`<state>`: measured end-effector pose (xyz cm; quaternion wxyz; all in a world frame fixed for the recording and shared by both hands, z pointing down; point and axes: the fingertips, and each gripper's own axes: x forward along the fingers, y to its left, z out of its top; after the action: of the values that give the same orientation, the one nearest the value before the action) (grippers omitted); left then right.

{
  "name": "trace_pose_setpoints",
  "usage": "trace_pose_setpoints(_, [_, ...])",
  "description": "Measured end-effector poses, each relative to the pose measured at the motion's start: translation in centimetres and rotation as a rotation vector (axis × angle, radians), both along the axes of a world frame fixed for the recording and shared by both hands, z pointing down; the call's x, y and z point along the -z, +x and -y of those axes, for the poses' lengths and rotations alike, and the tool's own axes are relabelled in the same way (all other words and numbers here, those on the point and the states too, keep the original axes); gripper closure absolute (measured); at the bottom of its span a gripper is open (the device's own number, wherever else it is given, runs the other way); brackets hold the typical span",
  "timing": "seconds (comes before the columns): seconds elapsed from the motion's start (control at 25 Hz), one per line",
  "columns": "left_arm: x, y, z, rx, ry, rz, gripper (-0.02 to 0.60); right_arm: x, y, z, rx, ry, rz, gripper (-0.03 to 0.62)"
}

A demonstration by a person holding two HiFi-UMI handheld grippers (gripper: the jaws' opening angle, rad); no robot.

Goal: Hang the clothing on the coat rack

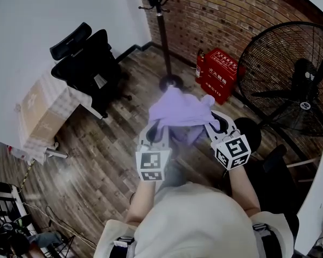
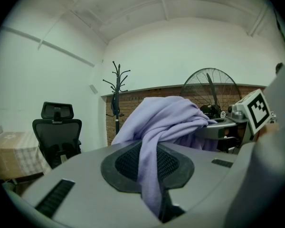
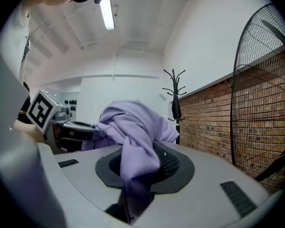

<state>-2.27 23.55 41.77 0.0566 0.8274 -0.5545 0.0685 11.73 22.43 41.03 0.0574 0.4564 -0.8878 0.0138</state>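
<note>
A lilac garment hangs bunched between my two grippers, held up above the wooden floor. My left gripper is shut on one fold of the lilac garment, which runs down into its jaws. On the other side, the right gripper is shut on another fold of the garment. The dark coat rack stands ahead by the brick wall, its round base just beyond the cloth. The coat rack shows upright in the left gripper view, and the coat rack also appears in the right gripper view.
A large black floor fan stands at the right. A red crate sits against the brick wall. A black office chair and a table with a checked cloth are at the left.
</note>
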Motion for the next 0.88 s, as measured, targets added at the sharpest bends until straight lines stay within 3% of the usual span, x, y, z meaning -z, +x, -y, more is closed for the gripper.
trace_pose_setpoints(0.88, [1.1,-4.0,13.5,-0.031,0.017,-0.046,0.537,1.2,-4.5,13.0,0.003,0.003,-0.003,0.516])
